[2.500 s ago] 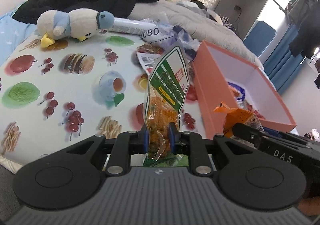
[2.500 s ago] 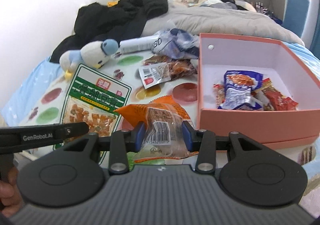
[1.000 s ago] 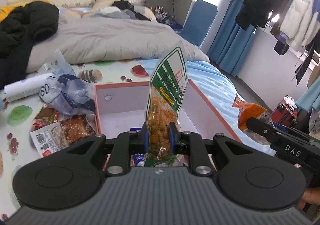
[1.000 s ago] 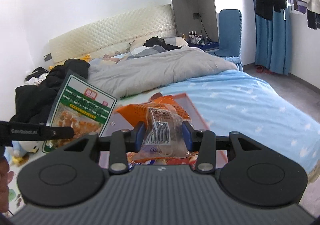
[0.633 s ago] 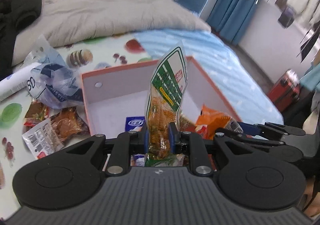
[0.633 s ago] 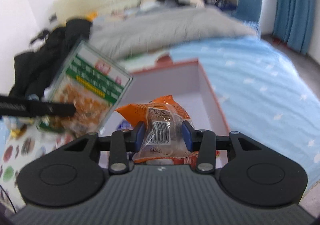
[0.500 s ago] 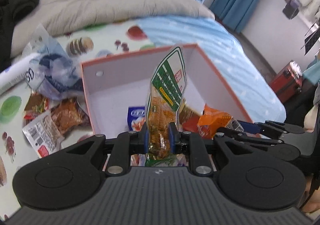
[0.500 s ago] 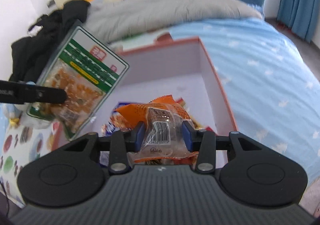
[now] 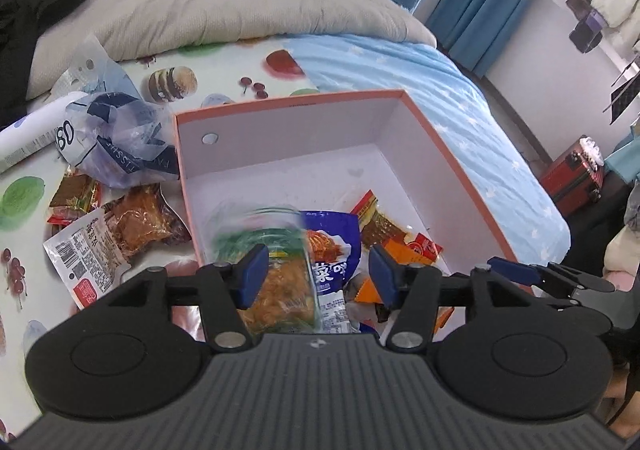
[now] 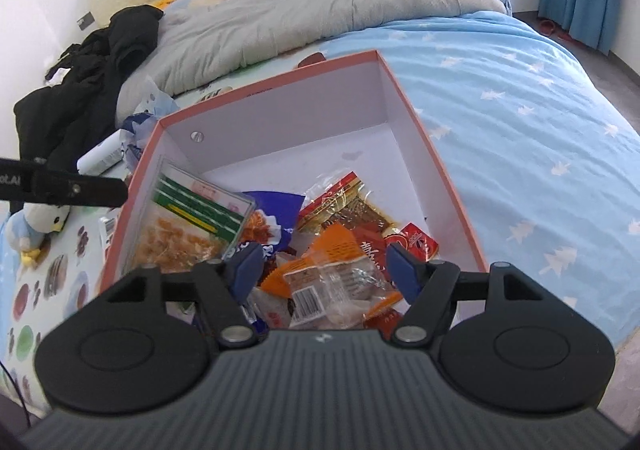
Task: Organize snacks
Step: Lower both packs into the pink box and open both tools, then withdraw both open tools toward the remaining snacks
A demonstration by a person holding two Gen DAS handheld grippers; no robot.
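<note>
An open pink box (image 9: 448, 154) (image 10: 440, 170) sits on the bed and holds several snack packets. My left gripper (image 9: 316, 276) is open above the box's near end; the green-and-white snack bag (image 9: 276, 270) lies blurred below it, also seen in the right wrist view (image 10: 188, 226). My right gripper (image 10: 324, 268) is open over the box; the orange snack packet (image 10: 328, 274) lies free below it on the pile. A blue packet (image 9: 332, 246) and red packets (image 10: 352, 210) lie in the box.
Loose snack packets (image 9: 116, 234) and a blue plastic bag (image 9: 112, 138) lie on the fruit-print sheet left of the box. A grey duvet (image 9: 200, 2), black clothes (image 10: 92, 82) and a plush penguin (image 10: 36, 222) are on the bed. A red suitcase (image 9: 576, 174) stands at right.
Both grippers moved over the box and opened. The green-and-white bag left my left gripper and the orange packet left my right gripper; both now lie in the box.
</note>
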